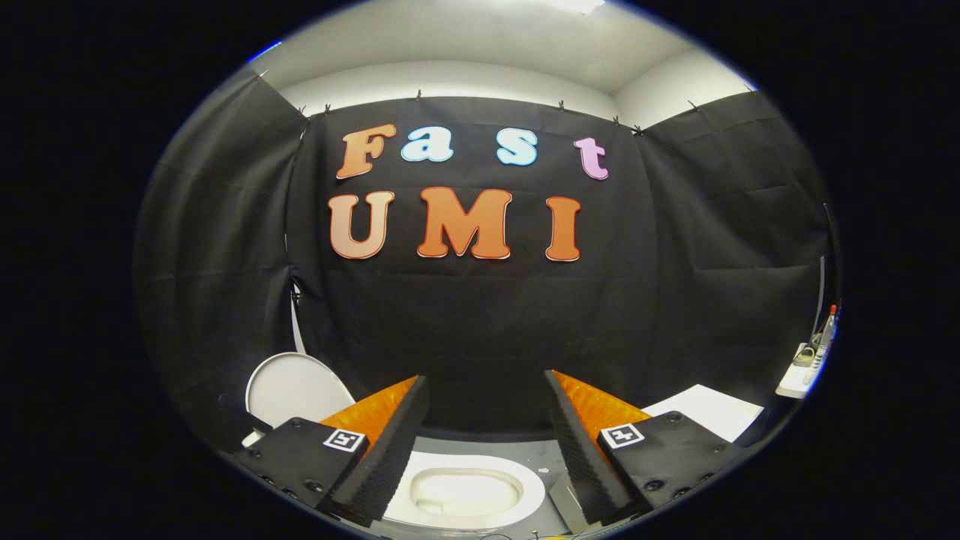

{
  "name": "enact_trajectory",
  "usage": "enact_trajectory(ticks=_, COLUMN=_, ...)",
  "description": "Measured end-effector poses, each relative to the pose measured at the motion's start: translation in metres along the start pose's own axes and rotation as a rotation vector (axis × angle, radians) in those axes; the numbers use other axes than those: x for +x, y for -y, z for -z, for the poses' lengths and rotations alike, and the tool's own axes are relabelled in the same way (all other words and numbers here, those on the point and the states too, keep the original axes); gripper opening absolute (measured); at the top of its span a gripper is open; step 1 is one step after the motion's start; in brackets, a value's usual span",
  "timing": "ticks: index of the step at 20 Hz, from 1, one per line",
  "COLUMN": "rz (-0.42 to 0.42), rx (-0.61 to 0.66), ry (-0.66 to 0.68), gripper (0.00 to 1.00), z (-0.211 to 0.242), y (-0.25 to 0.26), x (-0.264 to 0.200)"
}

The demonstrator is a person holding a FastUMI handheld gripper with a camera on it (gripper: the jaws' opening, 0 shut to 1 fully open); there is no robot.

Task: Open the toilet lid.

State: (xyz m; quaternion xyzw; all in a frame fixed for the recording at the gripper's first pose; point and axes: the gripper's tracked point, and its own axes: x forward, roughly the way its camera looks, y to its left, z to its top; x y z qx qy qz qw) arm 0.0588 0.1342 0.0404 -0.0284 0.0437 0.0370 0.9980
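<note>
The tongs (486, 420) stand apart and empty above the toilet bowl (465, 491), whose lid (294, 390) is already raised beyond the left finger, so a careless sideways swing could knock it back down.
</note>
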Motion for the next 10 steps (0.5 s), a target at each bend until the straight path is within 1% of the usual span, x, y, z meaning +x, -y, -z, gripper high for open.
enact_trajectory(ticks=5, rz=-0.002, rx=0.008, ry=0.0, gripper=0.98, z=-0.001, y=0.0, x=0.001)
enact_trajectory(ticks=10, rz=-0.008, rx=-0.005, ry=0.027, gripper=0.98, z=-0.013, y=-0.006, x=-0.004)
